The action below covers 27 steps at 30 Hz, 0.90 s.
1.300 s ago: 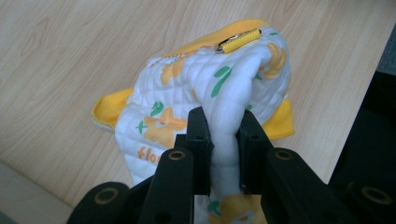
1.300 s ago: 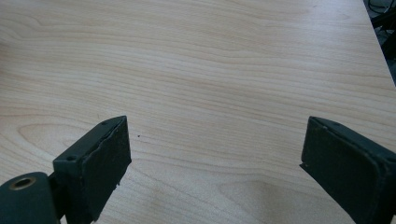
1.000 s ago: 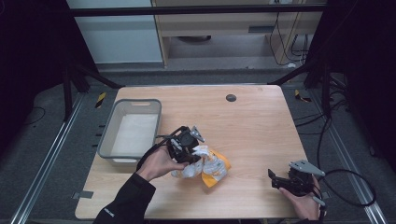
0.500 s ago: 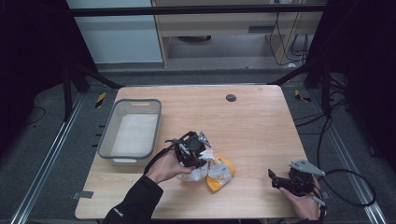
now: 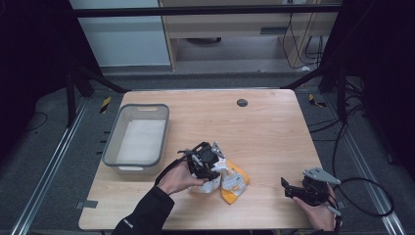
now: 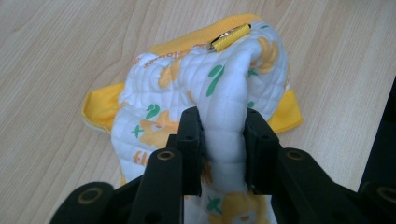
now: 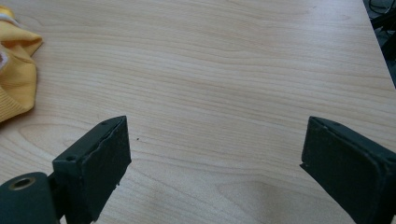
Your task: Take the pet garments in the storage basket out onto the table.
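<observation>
A small quilted white cloth with yellow trim and orange and green prints (image 5: 229, 178) (image 6: 205, 93) lies crumpled near the table's front middle. My left gripper (image 5: 204, 160) (image 6: 223, 135) is shut on a raised fold of that cloth, the jaws pinching it from both sides. My right gripper (image 5: 292, 188) (image 7: 212, 158) rests low at the table's front right, its jaws wide open over bare wood with nothing between them. A yellow corner of the cloth (image 7: 16, 70) shows at the left edge of the right gripper view.
A grey plastic bin (image 5: 137, 139) with a pale lining stands at the table's left, just behind my left hand. A small dark round disc (image 5: 242, 102) lies near the far edge. A cable (image 5: 362, 188) trails off the right side.
My left gripper has dragged the cloth to the right and slightly toward the front edge, still holding it. The right gripper has stayed put.
</observation>
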Each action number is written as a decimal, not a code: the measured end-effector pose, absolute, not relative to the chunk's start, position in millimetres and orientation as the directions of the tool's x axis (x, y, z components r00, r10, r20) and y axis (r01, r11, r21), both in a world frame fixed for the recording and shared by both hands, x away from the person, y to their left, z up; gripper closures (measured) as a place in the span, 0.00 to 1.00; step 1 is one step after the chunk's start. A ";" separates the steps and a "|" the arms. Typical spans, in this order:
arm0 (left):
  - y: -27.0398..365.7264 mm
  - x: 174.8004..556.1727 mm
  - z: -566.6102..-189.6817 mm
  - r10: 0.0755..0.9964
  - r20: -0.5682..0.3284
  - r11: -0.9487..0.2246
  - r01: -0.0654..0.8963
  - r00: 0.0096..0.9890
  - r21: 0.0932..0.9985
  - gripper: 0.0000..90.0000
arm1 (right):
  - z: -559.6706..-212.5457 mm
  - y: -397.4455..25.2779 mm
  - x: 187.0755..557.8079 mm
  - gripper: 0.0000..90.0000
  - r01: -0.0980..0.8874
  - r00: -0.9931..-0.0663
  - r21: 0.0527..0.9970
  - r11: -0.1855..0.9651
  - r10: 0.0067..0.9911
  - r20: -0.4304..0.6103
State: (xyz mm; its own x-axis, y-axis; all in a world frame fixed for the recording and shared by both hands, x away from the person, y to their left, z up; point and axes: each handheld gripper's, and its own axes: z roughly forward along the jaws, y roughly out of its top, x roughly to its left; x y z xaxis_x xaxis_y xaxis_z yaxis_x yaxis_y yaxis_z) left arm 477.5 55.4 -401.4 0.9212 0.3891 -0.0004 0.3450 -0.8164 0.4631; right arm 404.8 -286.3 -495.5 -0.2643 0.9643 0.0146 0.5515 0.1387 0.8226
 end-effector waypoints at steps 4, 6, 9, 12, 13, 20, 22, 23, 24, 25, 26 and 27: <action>55.7 477.6 -403.2 0.391 0.002 -0.820 0.347 0.920 0.455 0.69 | -495.5 -286.4 404.7 0.09 0.553 -0.263 0.822 0.136 0.965 0.017; 55.8 477.2 -404.1 0.399 0.007 -0.816 0.351 0.917 0.458 0.65 | -495.6 -286.8 404.7 0.09 0.553 -0.263 0.822 0.137 0.965 0.016; 56.5 477.4 -403.7 0.409 0.011 -0.809 0.357 0.913 0.467 0.55 | -495.5 -286.7 404.6 0.09 0.553 -0.263 0.822 0.136 0.965 0.017; 56.8 477.5 -404.6 0.403 0.005 -0.813 0.355 0.915 0.462 0.47 | -495.8 -286.3 404.7 0.09 0.556 -0.263 0.820 0.136 0.965 0.018; 56.9 476.8 -405.6 0.402 0.005 -0.814 0.355 0.916 0.460 0.45 | -495.7 -286.3 404.7 0.09 0.557 -0.263 0.819 0.135 0.965 0.020; 59.9 475.5 -405.7 0.395 0.012 -0.813 0.344 0.918 0.470 0.34 | -496.0 -286.6 405.0 0.09 0.556 -0.263 0.820 0.135 0.965 0.019; 61.8 474.0 -404.1 0.396 0.021 -0.810 0.339 0.918 0.479 0.32 | -496.0 -287.1 405.1 0.08 0.556 -0.262 0.820 0.136 0.965 0.017; 62.5 473.6 -403.4 0.398 0.024 -0.809 0.339 0.917 0.481 0.32 | -496.0 -287.1 405.1 0.08 0.556 -0.262 0.820 0.136 0.965 0.017; 65.0 472.4 -401.5 0.409 0.029 -0.798 0.342 0.912 0.496 0.32 | -496.1 -287.4 405.1 0.08 0.556 -0.261 0.820 0.137 0.965 0.015; 65.0 472.4 -401.5 0.409 0.029 -0.798 0.342 0.912 0.496 0.32 | -496.1 -287.4 405.1 0.08 0.556 -0.261 0.820 0.137 0.965 0.015; 66.4 472.0 -400.2 0.412 0.032 -0.793 0.341 0.910 0.504 0.32 | -496.1 -287.4 405.1 0.08 0.556 -0.261 0.820 0.137 0.965 0.016; 67.8 471.4 -399.1 0.418 0.033 -0.786 0.343 0.908 0.514 0.31 | -496.1 -287.3 405.1 0.08 0.556 -0.261 0.820 0.137 0.965 0.016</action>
State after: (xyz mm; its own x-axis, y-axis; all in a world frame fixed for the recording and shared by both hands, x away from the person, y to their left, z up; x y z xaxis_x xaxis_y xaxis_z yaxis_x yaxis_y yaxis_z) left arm 471.4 67.8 -399.1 0.9080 0.4178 0.0325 0.3434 -0.7863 0.5136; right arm 405.1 -287.3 -496.1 -0.2609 0.9652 0.0156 0.5564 0.1371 0.8195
